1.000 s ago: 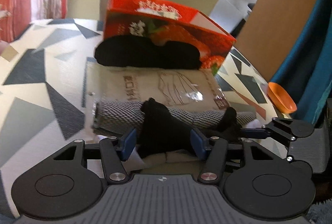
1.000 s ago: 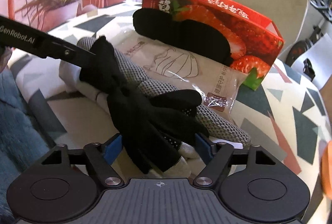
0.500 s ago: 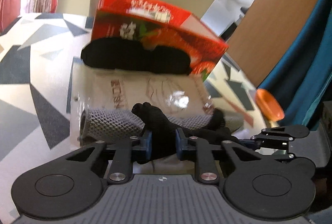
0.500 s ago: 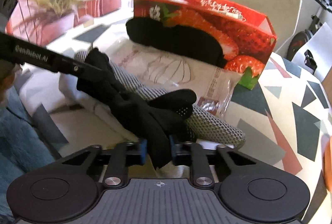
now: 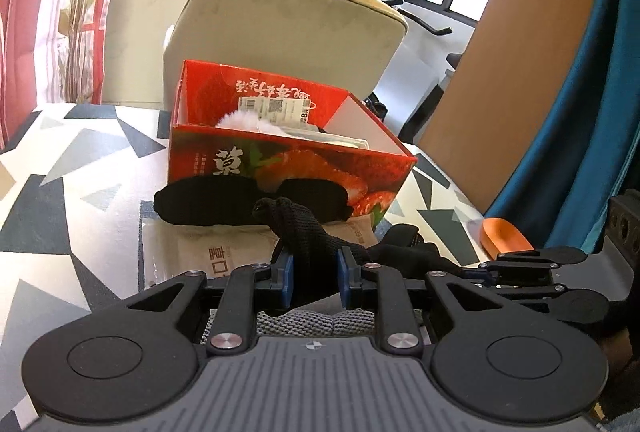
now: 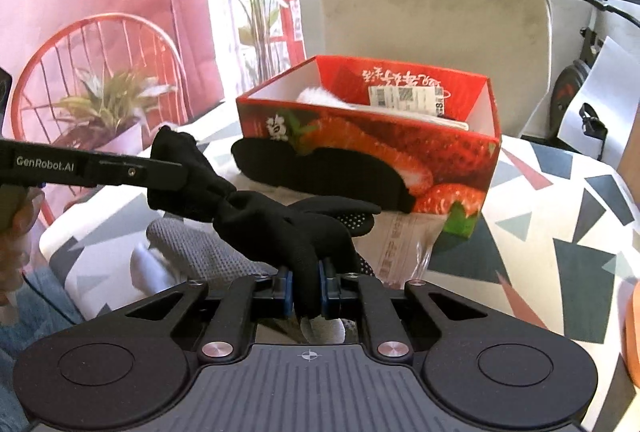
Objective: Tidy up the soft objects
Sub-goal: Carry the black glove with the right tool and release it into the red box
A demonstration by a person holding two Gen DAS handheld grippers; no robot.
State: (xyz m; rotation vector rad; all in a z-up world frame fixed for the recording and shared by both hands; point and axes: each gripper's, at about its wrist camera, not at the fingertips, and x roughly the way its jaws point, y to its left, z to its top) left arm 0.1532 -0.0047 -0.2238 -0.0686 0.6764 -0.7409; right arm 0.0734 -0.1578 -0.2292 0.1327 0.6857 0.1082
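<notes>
Black glove (image 6: 280, 220) pinched between both grippers' closed fingers.

Behind my table (image 5: 80, 159), patterned with grey and dark triangles, a beige padded chair (image 5: 288, 27) stands at twelve o'clock. An orange dish (image 5: 505, 236) sits near the table's edge at three o'clock. At ten o'clock, a potted plant (image 6: 105, 103) fronts a red wire chair (image 6: 100, 43).

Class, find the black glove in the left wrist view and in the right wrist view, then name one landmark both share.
Left wrist: black glove low centre, pinched in the left gripper.
Right wrist: black glove left of centre, stretching to the right gripper.
Shared landmark: red strawberry box behind it.
</notes>
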